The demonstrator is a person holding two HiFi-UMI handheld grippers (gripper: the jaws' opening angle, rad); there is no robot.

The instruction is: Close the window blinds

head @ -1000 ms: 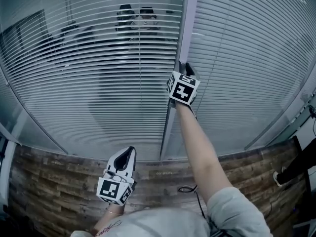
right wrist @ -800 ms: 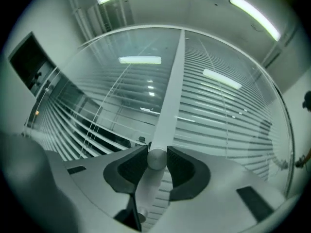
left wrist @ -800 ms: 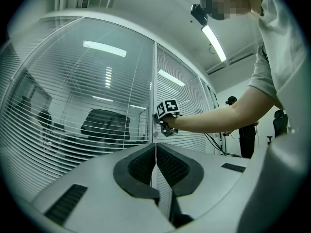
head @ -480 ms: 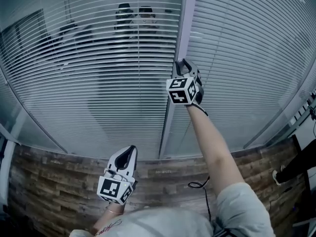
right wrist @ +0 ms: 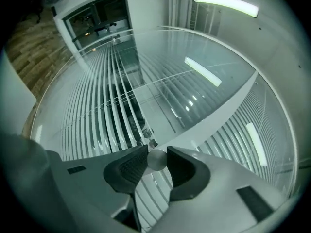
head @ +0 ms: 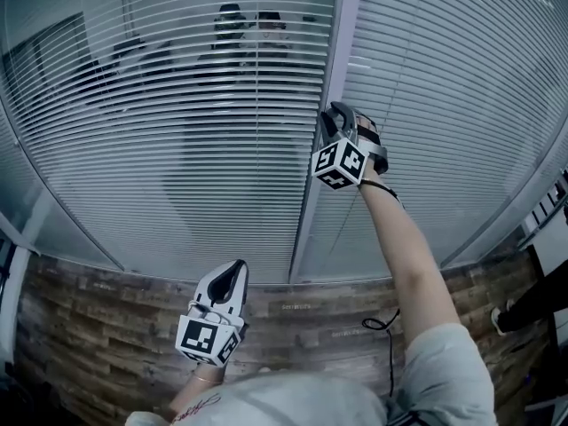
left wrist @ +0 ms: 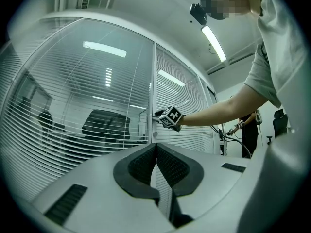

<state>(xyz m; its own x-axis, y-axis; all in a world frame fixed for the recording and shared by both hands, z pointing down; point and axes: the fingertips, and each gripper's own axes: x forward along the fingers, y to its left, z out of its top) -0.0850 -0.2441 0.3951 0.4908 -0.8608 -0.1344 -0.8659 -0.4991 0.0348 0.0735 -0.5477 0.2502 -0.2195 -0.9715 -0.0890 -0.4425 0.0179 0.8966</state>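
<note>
Right gripper [right wrist: 156, 161]: jaws clamped on round metal knob [right wrist: 156, 157] at the window post [head: 330, 78].
Left gripper [left wrist: 155, 165]: jaws shut together, empty, low and left of post.
Blinds [head: 177, 149]: behind glass either side of post, left-hand slats part-open.

The post [head: 327, 78] stood upright between two window blinds, the left blind [head: 177, 131] on one side of it and the right blind [head: 444, 87] on the other. A round knob [right wrist: 156, 159] sat on the post. My right claw [head: 330, 114] was up against it there, with the knob between the two pads and touching both. My left claw [head: 234, 269] hung well below and to the left, apart from the blinds, over the floor [head: 106, 327] at their foot. Behind the left blind stood two office chairs [head: 231, 20], side by side. A cable [head: 382, 322] lay on the floor beneath my right arm.
</note>
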